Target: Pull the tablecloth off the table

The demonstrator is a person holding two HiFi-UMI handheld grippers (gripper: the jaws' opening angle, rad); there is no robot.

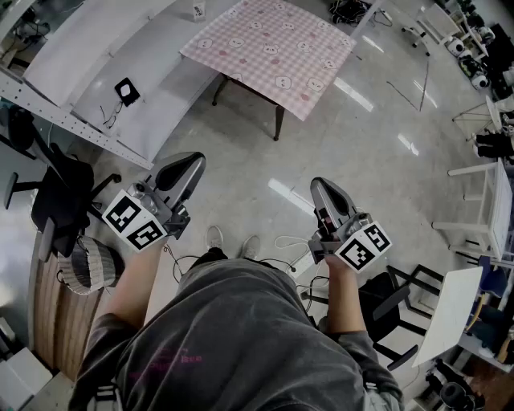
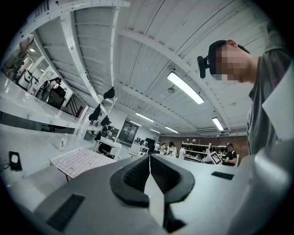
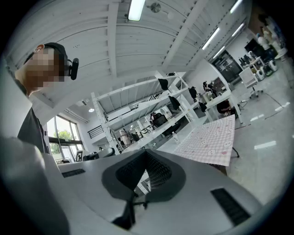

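While the left tongs and right tongs are both pressed together on nothing, well apart from the checked tablecloth spread over the worktop, a shallow pinch on its edge could slip, or a sideways tug topple the small bottle beside it.

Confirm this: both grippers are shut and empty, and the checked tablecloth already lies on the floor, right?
No. The head view shows the pink checked tablecloth spread on the table, not on the floor. The left gripper and right gripper are shut and empty, as you said.
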